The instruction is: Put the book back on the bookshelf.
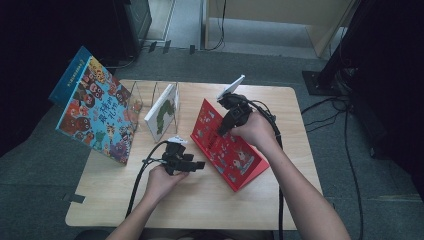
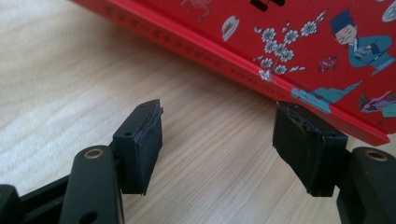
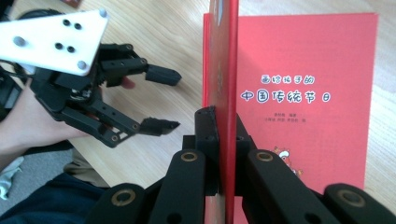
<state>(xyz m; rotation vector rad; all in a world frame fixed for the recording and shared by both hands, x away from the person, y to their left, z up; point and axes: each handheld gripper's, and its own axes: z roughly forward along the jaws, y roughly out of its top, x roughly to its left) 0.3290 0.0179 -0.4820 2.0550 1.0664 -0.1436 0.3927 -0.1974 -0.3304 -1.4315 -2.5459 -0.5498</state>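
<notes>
Red picture book (image 1: 227, 150) is lying open on the wooden table (image 1: 210, 200), right of centre, its front cover being lifted while the title page (image 3: 308, 93) is resting flat beneath it. In the right gripper view the raised cover is standing edge-on, a thin red line running up the middle of the frame. To the left of the book, bare tabletop is stretching toward the near edge; behind it, a wire book rack (image 1: 150, 95) is holding a white book with a green figure (image 1: 162, 112), leaning to the right. A large colourful book (image 1: 95, 112) is hanging over the table's left edge, its blue spine facing outward.

Right gripper (image 3: 227, 135) is clamping the cover's edge, both pads pressing on the red board from either side; in the high view it (image 1: 220, 131) is sitting at the book's far upper corner. Left gripper (image 2: 219, 149) is resting low over the wood just beside the book's near left edge, its jaws spread apart with nothing between them. One pad is standing close under the book's red border, but whether it is touching cannot be told; the other pad (image 2: 142, 144) is lying over bare wood. In the high view the left gripper (image 1: 199, 165) is pointing toward the book's spine side, open table remaining in front of the hand (image 1: 162, 182).
</notes>
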